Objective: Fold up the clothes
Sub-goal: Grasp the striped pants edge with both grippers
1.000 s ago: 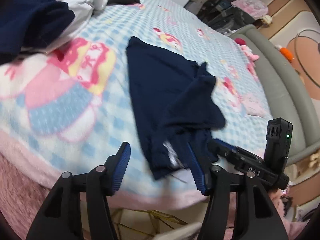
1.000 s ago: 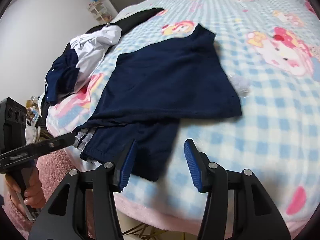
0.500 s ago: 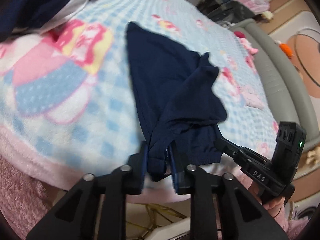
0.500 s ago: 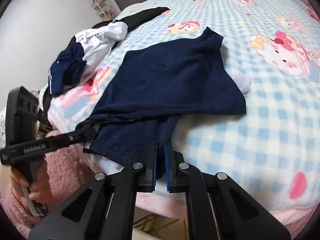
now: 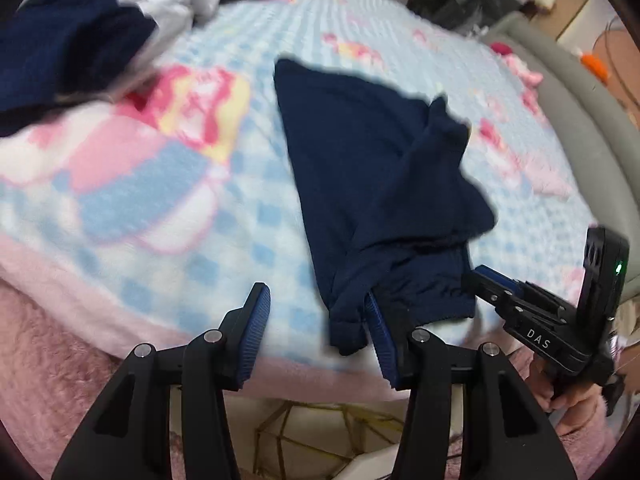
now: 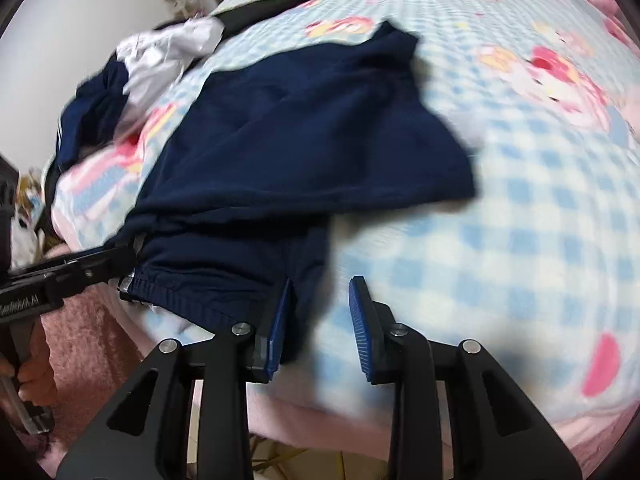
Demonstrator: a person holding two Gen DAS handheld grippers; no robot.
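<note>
Gaping jaws both grippers, brushing navy garment [image 5: 380,184] hem.

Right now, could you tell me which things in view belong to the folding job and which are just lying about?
In the job:
navy garment
left gripper, open
right gripper, open

Lying about:
clothes pile
checked blanket
grey bed frame

Your two fisheye views are evenly and softly lit, with no glare or hard shadows. Both bend strongly toward dark round corners. Motion blur smears the blue-and-white checked fleece bed cover [image 5: 256,216] and the dark navy folded garment [image 6: 304,152], while the black tool frames stay sharp.
</note>
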